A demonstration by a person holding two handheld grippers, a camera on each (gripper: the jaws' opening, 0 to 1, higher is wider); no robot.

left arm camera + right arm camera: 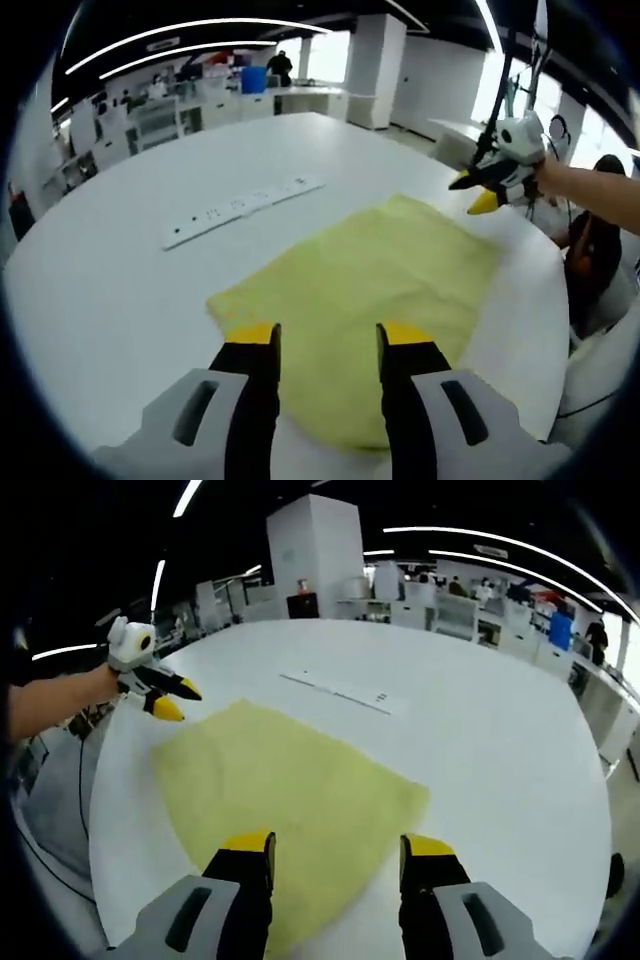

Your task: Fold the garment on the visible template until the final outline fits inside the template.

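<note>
- The left gripper (328, 335) has its jaws spread wide with nothing between them, held above the near edge of the yellow garment (370, 290).
- The right gripper (338, 848) is likewise wide open and empty, poised over its own side of the garment (290, 790).
- The garment lies flat on the white table (130, 290), roughly a rectangle; I cannot make out any template outline beneath it.
- Judging by this, the step in hand is an approach before a grasp, with no fold begun or the last one released.
- The next move calls for lowering each gripper to a corner or edge and pinching the cloth alone.
- One garment edge lies close to the table rim, so folding away from it seems safer.
- A white power strip (240, 208) lies apart from the cloth; bare table surrounds it, leaving ample room.
</note>
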